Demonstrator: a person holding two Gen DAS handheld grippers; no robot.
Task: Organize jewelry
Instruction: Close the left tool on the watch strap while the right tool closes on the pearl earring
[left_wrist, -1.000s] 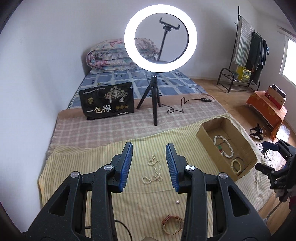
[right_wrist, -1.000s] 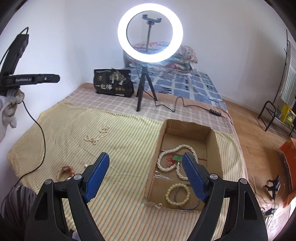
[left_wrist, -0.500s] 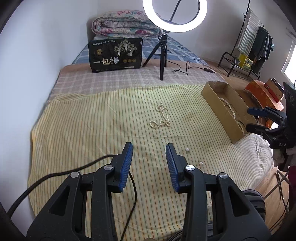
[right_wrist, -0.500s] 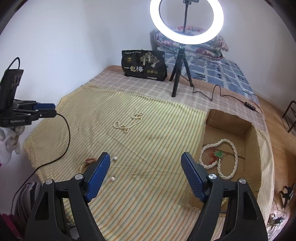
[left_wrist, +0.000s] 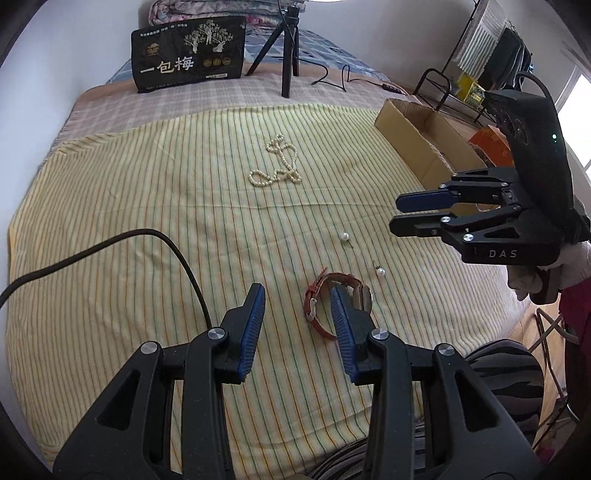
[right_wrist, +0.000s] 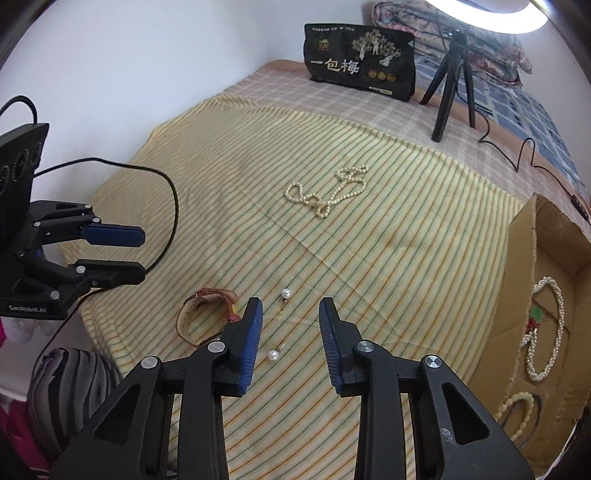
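Note:
A red-strapped watch (left_wrist: 319, 306) lies on the striped yellow cloth, partly behind one fingertip of my left gripper (left_wrist: 296, 291), which hangs open and empty just left of it. Two pearl earrings (left_wrist: 344, 236) (left_wrist: 380, 272) lie a little beyond the watch. My right gripper (right_wrist: 290, 302) hovers over the earrings (right_wrist: 285, 293) (right_wrist: 273, 355); its jaws are closing with a gap still showing and nothing pressed between the pads. A pearl necklace (right_wrist: 328, 188) lies further up the cloth. A cardboard box (right_wrist: 524, 236) at the right holds another pearl necklace (right_wrist: 546, 332) and a beaded bracelet (right_wrist: 517, 406).
A black cable (left_wrist: 177, 254) trails across the cloth left of my left gripper. A black printed bag (left_wrist: 188, 51) and a ring-light tripod (left_wrist: 288, 59) stand at the back. A clothes rack (left_wrist: 480, 55) is off the bed, far right.
Both grippers have sunk towards the cloth and tipped downward. The right one has swung left from above the box to above the earrings, and its jaws have narrowed. The watch has come into the left view.

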